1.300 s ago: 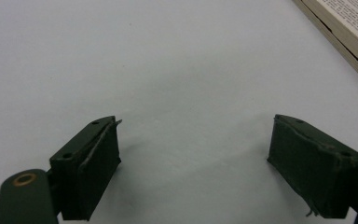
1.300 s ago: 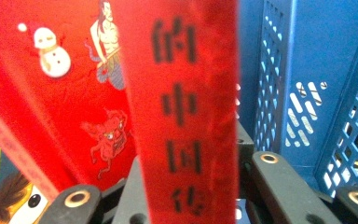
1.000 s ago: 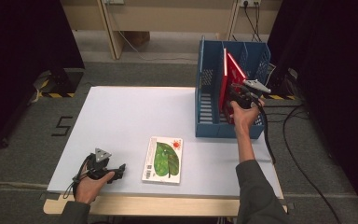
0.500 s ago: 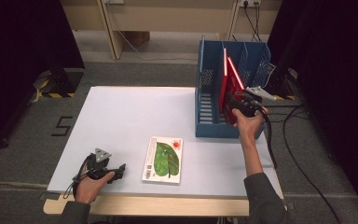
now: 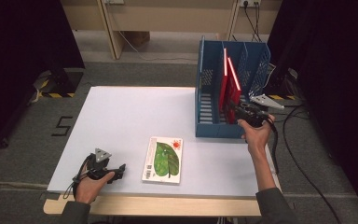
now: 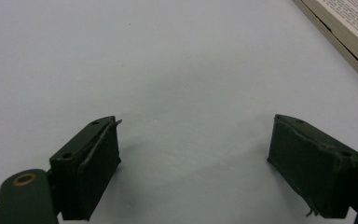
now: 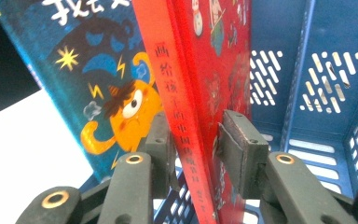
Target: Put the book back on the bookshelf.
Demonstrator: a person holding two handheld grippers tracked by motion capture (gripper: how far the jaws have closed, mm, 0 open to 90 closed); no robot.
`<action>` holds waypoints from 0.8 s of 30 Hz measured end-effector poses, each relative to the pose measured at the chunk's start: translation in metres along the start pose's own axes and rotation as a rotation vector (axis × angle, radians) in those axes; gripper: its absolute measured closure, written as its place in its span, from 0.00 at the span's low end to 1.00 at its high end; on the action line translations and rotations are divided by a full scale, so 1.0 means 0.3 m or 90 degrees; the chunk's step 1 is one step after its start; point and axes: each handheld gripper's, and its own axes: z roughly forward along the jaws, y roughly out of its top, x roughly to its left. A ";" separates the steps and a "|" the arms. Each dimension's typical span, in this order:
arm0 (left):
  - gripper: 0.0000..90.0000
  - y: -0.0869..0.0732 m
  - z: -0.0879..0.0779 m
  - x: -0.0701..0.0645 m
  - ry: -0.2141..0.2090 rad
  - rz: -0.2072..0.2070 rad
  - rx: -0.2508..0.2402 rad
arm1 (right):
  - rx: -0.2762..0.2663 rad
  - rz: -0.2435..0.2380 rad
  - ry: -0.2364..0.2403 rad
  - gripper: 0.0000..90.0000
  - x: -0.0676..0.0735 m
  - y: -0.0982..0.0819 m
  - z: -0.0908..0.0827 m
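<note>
While your right gripper (image 7: 193, 140) straddles the spine of the red book (image 7: 200, 93), look at how the grip stands: its jaws have just been closing again after easing apart a moment ago, and the book sits between them. One pad appears to lie against the spine, but on the other side a sliver of gap seems to remain, so I cannot tell whether you truly clamp it.

Since a second ago your right hand has drawn back toward the near end of the blue file rack (image 5: 209, 100), and the red book, which leaned higher above the rack then, now stands lower between its dividers, tilted against them. A blue picture book (image 7: 93, 79) stands just beside it in the rack. That suggests the red book is nearly seated, and letting go is probably what comes next.

Your left gripper (image 5: 114, 172) rests on the white table (image 5: 121, 116) with its jaws spread and nothing between them, as it was a second ago. The green leaf book (image 5: 164, 159) lies flat just beside it, likely the next to go.
</note>
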 end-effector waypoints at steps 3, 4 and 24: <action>0.17 0.000 0.000 -0.001 0.001 0.001 0.000 | -0.001 0.004 0.002 0.73 0.006 0.002 0.010; 0.17 0.000 0.000 0.000 0.001 0.000 0.000 | 0.000 0.005 -0.001 0.72 0.006 0.005 0.016; 0.17 0.000 0.002 0.001 -0.002 -0.002 -0.002 | 0.023 0.029 0.030 0.74 -0.005 0.030 0.107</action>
